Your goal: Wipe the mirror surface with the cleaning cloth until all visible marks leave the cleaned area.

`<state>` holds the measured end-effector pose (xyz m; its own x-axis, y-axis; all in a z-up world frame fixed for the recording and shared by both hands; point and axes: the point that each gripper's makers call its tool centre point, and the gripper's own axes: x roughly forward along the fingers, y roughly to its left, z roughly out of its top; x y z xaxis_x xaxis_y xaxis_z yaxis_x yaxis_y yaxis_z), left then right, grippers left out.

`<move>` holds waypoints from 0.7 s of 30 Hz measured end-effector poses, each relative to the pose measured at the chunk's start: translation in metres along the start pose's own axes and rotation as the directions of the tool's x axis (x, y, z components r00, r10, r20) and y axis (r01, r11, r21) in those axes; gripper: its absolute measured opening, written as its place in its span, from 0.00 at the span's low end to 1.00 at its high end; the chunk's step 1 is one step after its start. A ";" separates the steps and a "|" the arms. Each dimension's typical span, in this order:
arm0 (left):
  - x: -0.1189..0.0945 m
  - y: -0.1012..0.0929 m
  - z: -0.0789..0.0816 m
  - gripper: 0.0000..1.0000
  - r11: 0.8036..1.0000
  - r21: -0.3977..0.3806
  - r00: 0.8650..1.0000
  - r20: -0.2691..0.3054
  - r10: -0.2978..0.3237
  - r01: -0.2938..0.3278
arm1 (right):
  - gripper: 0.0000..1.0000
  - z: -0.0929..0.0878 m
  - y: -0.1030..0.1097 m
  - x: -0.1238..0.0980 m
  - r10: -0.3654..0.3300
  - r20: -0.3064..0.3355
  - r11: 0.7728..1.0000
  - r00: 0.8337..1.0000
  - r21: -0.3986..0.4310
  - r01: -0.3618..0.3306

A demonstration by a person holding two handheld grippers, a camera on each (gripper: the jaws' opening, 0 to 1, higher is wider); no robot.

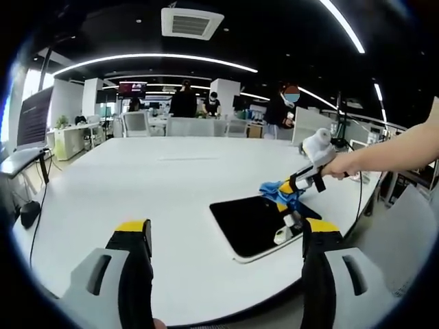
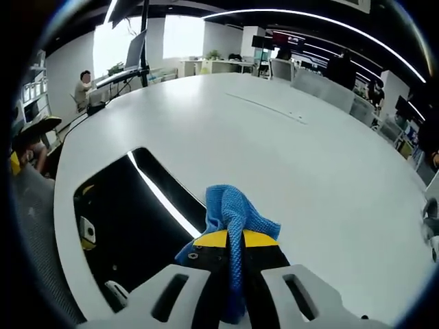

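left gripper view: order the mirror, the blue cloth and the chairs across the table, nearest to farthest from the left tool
1. mirror, flat on the white table, just ahead of the left tool, to its right.
2. blue cloth, at the mirror's far edge, clamped in the right tool.
3. chairs, along the table's far side.

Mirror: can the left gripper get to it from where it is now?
Probably yes. The left gripper is open with bare white table between it and the mirror. Only the right gripper, holding the blue cloth at the mirror's far edge, crowds that side.
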<state>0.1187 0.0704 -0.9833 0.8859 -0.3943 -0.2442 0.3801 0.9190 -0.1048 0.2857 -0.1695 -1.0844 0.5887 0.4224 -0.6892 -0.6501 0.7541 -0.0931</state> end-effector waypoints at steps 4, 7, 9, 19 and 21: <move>0.000 0.000 0.000 0.89 1.000 0.000 1.000 0.000 -0.003 0.003 | 0.00 0.000 0.001 0.000 0.005 0.005 1.000 1.000 0.003 -0.005; 0.001 0.000 0.000 0.89 1.000 -0.001 1.000 0.001 -0.005 0.005 | 0.00 0.000 0.001 0.000 0.005 0.007 1.000 1.000 0.012 -0.005; 0.000 0.000 0.000 0.89 1.000 -0.002 1.000 0.002 -0.005 0.005 | 0.00 0.000 0.003 -0.001 0.002 0.003 1.000 1.000 0.030 -0.002; 0.000 0.000 0.000 0.88 1.000 -0.003 1.000 0.001 -0.007 0.007 | 0.00 0.001 0.004 -0.003 0.004 0.001 0.998 1.000 0.056 -0.004; 0.000 -0.001 0.000 0.88 1.000 -0.004 1.000 0.000 -0.008 0.008 | 0.00 0.007 0.005 -0.006 0.003 0.012 0.998 1.000 0.066 -0.004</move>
<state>0.1186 0.0697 -0.9836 0.8828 -0.4019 -0.2432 0.3863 0.9157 -0.1108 0.2823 -0.1653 -1.0759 0.5923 0.4306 -0.6810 -0.6191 0.7841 -0.0427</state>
